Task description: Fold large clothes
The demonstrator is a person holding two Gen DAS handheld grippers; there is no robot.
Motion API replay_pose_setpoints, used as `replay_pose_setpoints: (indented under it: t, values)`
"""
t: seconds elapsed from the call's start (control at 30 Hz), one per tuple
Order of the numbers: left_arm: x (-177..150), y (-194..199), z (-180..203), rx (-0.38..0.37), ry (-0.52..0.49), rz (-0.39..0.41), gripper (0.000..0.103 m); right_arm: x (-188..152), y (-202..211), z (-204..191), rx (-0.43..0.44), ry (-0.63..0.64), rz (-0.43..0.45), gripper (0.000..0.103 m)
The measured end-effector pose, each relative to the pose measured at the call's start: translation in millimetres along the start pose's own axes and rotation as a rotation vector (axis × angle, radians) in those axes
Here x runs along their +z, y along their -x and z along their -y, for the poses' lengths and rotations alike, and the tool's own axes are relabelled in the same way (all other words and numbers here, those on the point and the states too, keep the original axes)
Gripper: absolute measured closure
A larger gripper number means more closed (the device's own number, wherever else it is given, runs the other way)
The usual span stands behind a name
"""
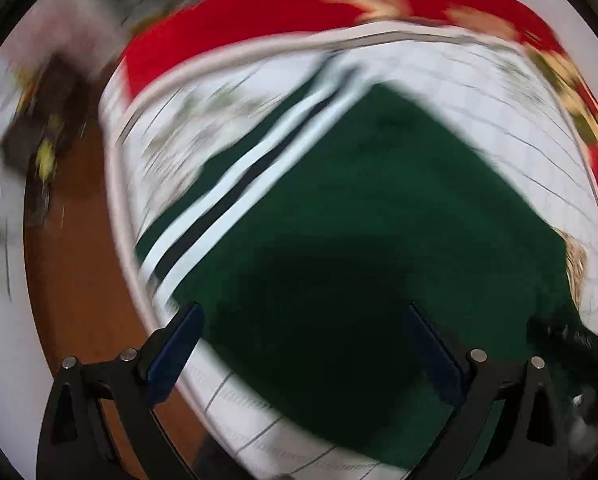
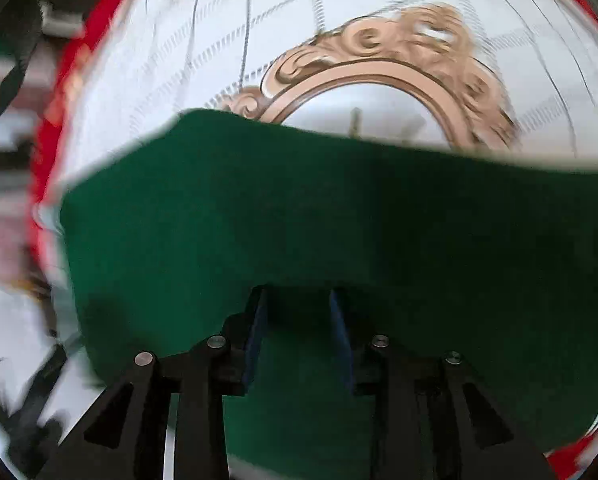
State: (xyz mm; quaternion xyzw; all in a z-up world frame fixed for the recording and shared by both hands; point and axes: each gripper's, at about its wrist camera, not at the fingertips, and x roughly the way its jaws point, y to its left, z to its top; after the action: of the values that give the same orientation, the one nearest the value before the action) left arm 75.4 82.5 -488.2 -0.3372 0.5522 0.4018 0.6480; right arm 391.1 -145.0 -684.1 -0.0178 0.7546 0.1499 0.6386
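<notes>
A dark green garment (image 1: 359, 216) with white and black stripes (image 1: 235, 200) lies on a white checked cloth (image 1: 479, 92). My left gripper (image 1: 303, 316) is open above the green fabric, its blue pads wide apart and empty. In the right wrist view the same green garment (image 2: 299, 208) fills the lower half. My right gripper (image 2: 299, 300) has its blue pads part open, fingertips at or under a fold edge of the green fabric. I cannot tell whether they pinch it. Both views are blurred by motion.
The white cloth has a red border (image 1: 259, 24) and a tan ornate oval print (image 2: 379, 64). A brown floor (image 1: 79, 240) and dark clutter (image 1: 39, 120) show at the left of the left wrist view.
</notes>
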Motion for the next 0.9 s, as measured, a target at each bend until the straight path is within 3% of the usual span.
replay_pose_setpoints:
  t: [0.13, 0.23, 0.33, 0.4, 0.5, 0.53, 0.57, 0.63, 0.8, 0.9]
  values:
    - [-12.5, -24.3, -49.8, -0.061, 0.210, -0.075, 0.002, 20.2, -8.4, -10.7, -0.064, -0.006, -0.059, 0.067]
    - [-11.6, -42.3, -64.8, -0.146, 0.309, -0.065, 0.002, 18.0, 10.7, -2.1, 0.003, -0.050, -0.065, 0.067]
    - [-2.3, -62.0, -68.2, -0.228, 0.359, -0.050, 0.003, 1.3, 33.5, 14.3, 0.127, -0.111, -0.053, 0.065]
    - [3.7, -67.1, -68.2, -0.252, 0.379, 0.010, 0.016, -7.4, 38.0, 23.7, 0.168, -0.149, -0.055, 0.060]
    - [16.1, -55.4, -56.9, -0.203, 0.349, 0.149, 0.042, -18.9, 25.4, 33.2, 0.194, -0.175, -0.062, 0.060]
    - [19.2, -48.4, -50.0, -0.189, 0.316, 0.194, 0.067, -17.7, 17.1, 35.2, 0.208, -0.186, -0.068, 0.060]
    - [24.9, -42.3, -44.8, -0.187, 0.279, 0.227, 0.077, -20.9, 13.3, 40.2, 0.225, -0.205, -0.083, 0.060]
    - [36.9, -23.7, -32.8, -0.231, 0.221, 0.281, 0.079, -28.8, 10.8, 48.4, 0.252, -0.232, -0.102, 0.060]
    - [47.1, 21.7, -28.1, -0.428, 0.144, 0.360, 0.080, -26.1, 13.0, 38.6, 0.251, -0.218, -0.103, 0.060]
    - [48.8, 16.3, -27.7, -0.479, 0.116, 0.362, 0.080, -17.7, -6.9, 26.4, 0.192, -0.190, -0.129, 0.061]
